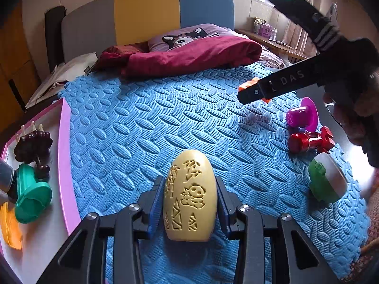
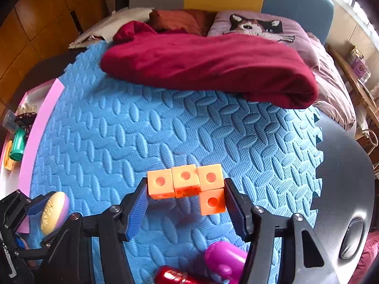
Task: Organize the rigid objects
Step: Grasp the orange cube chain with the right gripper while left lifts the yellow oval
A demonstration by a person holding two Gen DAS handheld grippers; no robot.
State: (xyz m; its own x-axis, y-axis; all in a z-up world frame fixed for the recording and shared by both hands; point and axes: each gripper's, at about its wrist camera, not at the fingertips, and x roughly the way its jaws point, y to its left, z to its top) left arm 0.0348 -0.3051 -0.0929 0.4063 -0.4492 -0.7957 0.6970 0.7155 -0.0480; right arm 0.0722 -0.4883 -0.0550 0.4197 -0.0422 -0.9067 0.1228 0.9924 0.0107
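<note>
My left gripper (image 1: 189,184) is shut on a yellow carved egg-shaped piece (image 1: 190,196) and holds it above the blue foam mat (image 1: 146,123). The egg piece also shows in the right wrist view (image 2: 53,213) at the lower left. My right gripper (image 2: 186,190) is shut on an orange block of joined cubes (image 2: 189,184) above the mat (image 2: 154,127). In the left wrist view the right gripper (image 1: 255,92) is at the upper right, with the orange block (image 1: 248,85) partly hidden behind it.
A pink-rimmed white tray (image 1: 65,156) at the left holds a green cup (image 1: 30,194), a dark brown toy (image 1: 33,146) and an orange piece (image 1: 9,227). On the mat's right lie a magenta piece (image 1: 302,113), a red metallic piece (image 1: 310,140) and a green-and-white piece (image 1: 328,181). A red blanket (image 2: 213,66) lies beyond.
</note>
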